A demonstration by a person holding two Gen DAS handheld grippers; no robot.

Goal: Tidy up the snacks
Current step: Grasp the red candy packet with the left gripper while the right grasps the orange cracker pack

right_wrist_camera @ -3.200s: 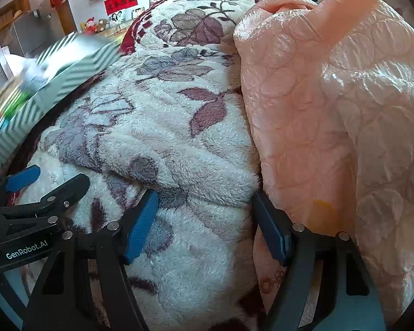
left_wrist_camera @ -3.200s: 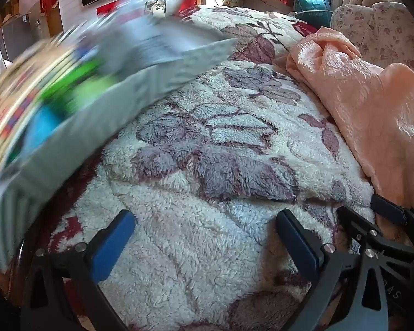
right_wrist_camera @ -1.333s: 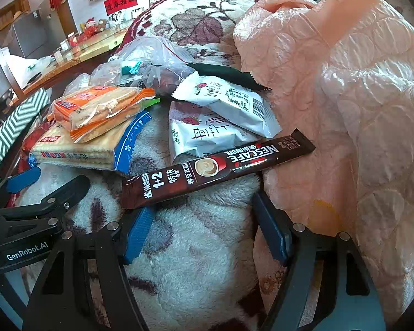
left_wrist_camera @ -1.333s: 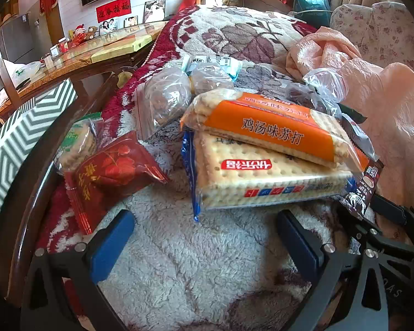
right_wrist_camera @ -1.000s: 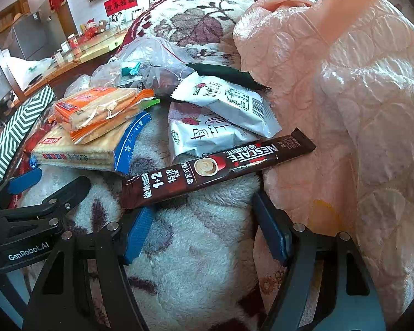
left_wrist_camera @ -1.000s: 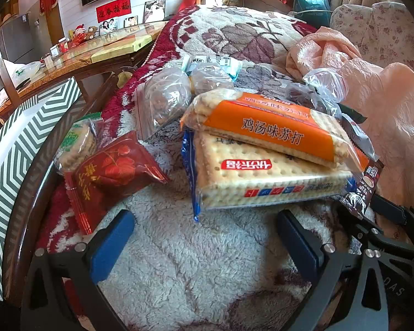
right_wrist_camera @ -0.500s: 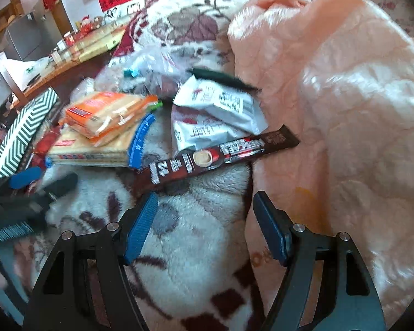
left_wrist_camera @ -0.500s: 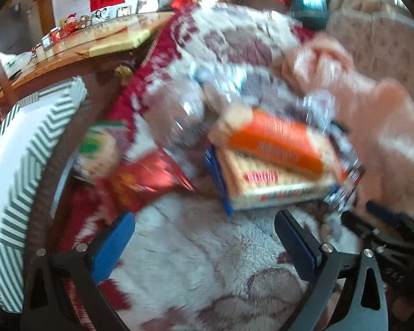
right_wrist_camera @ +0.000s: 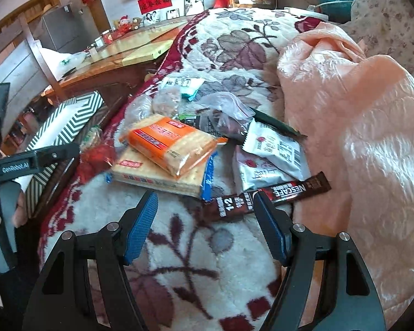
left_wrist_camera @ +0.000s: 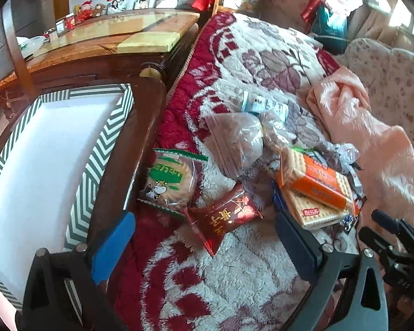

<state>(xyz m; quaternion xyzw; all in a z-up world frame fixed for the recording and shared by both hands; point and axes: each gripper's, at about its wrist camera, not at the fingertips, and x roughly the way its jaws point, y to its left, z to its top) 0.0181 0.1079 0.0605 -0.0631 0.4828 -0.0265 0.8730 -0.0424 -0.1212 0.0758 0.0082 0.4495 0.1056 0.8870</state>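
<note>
Leftmost, box: a chevron-striped box (left_wrist_camera: 102, 138) with a white inside sits on the dark wooden frame, beside the snacks.
Left tool: the left tool (left_wrist_camera: 204, 245) hangs with jaws wide and nothing between them, over the floral fleece blanket (left_wrist_camera: 234, 275); its blue pad is near the box edge.
Round biscuit pack: a clear pack with a green label (left_wrist_camera: 169, 183) lies at the blanket's edge, against the wooden frame.
Red packet: a red packet (left_wrist_camera: 225, 218) lies just right of it, corner overlapping.
Clear bags: zip bags (left_wrist_camera: 240, 143) lie behind these.
Crackers: an orange cracker pack (right_wrist_camera: 171, 143) rests on top of a second cracker pack (right_wrist_camera: 157, 176).
White packets: two white packets (right_wrist_camera: 273, 151) overlap, right of the crackers.
Coffee stick: a brown Nescafe stick (right_wrist_camera: 270, 195) lies nearest the right tool.
Right tool: the right tool (right_wrist_camera: 204, 226) is spread wide and empty, its right pad's tip overlapping the stick.
Rightmost, quilt: a pink quilt (right_wrist_camera: 358, 115) is bunched beside the snacks.
</note>
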